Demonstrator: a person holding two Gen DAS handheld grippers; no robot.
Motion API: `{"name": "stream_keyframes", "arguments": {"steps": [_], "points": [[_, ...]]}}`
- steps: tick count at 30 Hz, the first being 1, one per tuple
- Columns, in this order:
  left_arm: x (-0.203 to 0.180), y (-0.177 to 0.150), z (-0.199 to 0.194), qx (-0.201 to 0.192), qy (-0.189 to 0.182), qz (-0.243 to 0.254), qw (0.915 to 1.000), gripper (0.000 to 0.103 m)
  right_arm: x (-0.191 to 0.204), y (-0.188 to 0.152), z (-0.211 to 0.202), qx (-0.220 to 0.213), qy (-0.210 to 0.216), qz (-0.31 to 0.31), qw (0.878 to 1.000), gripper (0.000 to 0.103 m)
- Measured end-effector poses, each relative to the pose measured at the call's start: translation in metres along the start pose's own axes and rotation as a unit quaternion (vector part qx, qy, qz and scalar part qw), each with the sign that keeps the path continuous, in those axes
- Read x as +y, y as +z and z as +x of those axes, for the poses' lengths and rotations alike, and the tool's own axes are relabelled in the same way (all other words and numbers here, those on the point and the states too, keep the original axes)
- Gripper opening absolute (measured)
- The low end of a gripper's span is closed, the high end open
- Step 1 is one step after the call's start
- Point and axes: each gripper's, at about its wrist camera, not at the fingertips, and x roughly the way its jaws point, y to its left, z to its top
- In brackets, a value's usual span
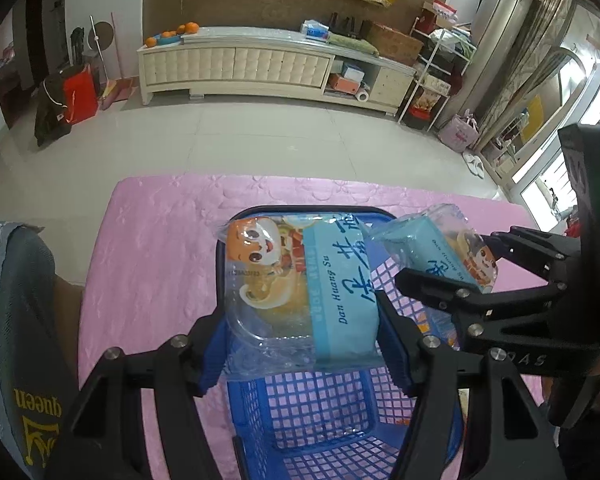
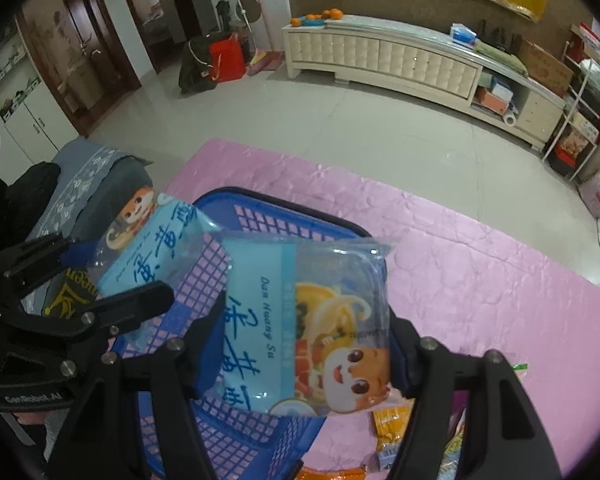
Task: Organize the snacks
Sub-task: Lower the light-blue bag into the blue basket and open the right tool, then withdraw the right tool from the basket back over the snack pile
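Observation:
A blue mesh basket (image 1: 320, 412) stands on the pink tablecloth (image 1: 148, 264); it also shows in the right wrist view (image 2: 236, 436). My left gripper (image 1: 300, 344) is shut on a light-blue egg-yolk pastry packet (image 1: 300, 284) and holds it over the basket. My right gripper (image 2: 304, 340) is shut on a second matching pastry packet (image 2: 312, 320), held above the basket's right rim. Each gripper and its packet show in the other view: the right one (image 1: 440, 256), the left one (image 2: 148, 240).
Loose snack packets (image 2: 392, 424) lie on the cloth right of the basket. A grey cushioned seat (image 2: 88, 184) sits left of the table. A cream TV cabinet (image 1: 236, 68) stands across the tiled floor.

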Motion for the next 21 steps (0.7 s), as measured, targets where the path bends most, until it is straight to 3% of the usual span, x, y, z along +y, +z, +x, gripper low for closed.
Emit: {"name": "stream_keyframes", "arguments": {"steps": [6, 9, 11, 21], "points": [[0.006, 0.004, 0.010, 0.009, -0.006, 0.005, 0.9999, 0.068, -0.004, 0.005, 0.003, -0.011, 0.002, 0.009, 1.000, 0.072], [0.008, 0.003, 0.007, 0.010, 0.004, 0.004, 0.9999, 0.068, -0.002, 0.006, 0.002, -0.011, -0.008, 0.003, 1.000, 0.085], [0.009, 0.001, 0.003, 0.011, 0.000, 0.000, 0.9999, 0.068, -0.002, 0.005, -0.002, -0.015, -0.017, 0.001, 1.000, 0.087], [-0.011, -0.018, -0.034, -0.004, 0.015, 0.011, 0.9998, 0.070, -0.004, -0.020, -0.035, -0.018, -0.015, 0.012, 1.000, 0.087]]}}
